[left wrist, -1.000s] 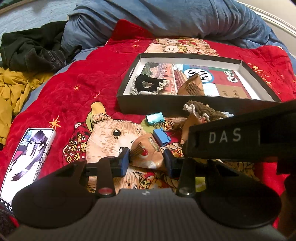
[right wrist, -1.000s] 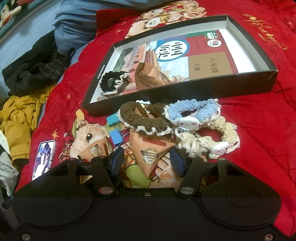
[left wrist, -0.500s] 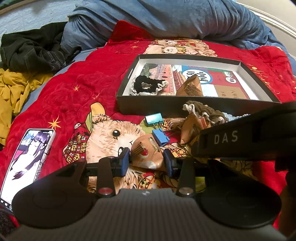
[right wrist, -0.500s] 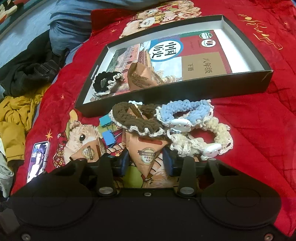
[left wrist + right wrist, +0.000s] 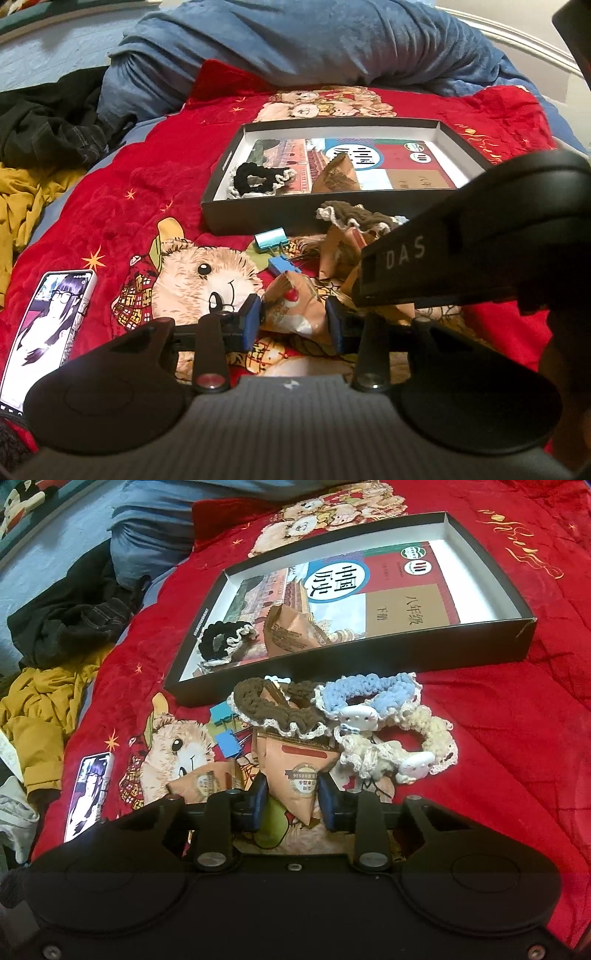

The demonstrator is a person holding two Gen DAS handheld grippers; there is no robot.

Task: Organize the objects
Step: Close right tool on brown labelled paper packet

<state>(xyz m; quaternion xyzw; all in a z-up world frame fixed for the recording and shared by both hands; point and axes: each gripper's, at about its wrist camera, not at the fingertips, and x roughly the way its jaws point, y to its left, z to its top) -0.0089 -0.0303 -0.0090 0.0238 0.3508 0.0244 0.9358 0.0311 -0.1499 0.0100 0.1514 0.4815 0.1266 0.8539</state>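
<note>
In the left wrist view my left gripper (image 5: 292, 326) is shut on a tan triangular snack packet (image 5: 295, 308) lying on the red blanket. In the right wrist view my right gripper (image 5: 292, 799) has its jaws closing on a second tan packet (image 5: 299, 775), and both blue pads touch its sides. Just beyond it lie a brown scrunchie (image 5: 277, 712), a blue one (image 5: 369, 690) and a cream one (image 5: 424, 738). The black box (image 5: 406, 657) behind holds a book, a black scrunchie (image 5: 221, 640) and another packet (image 5: 291, 631). The right tool's black housing (image 5: 443, 258) crosses the left wrist view.
Two small binder clips, teal (image 5: 271, 238) and blue (image 5: 229, 742), lie left of the packets. A phone (image 5: 51, 325) rests face up at the blanket's left edge. Black clothes (image 5: 48, 129), a yellow garment (image 5: 40, 709) and a blue duvet (image 5: 332, 44) border the blanket.
The right gripper's pads have drawn together from wide of the packet until they touch its sides. The left gripper still holds its packet in the same place.
</note>
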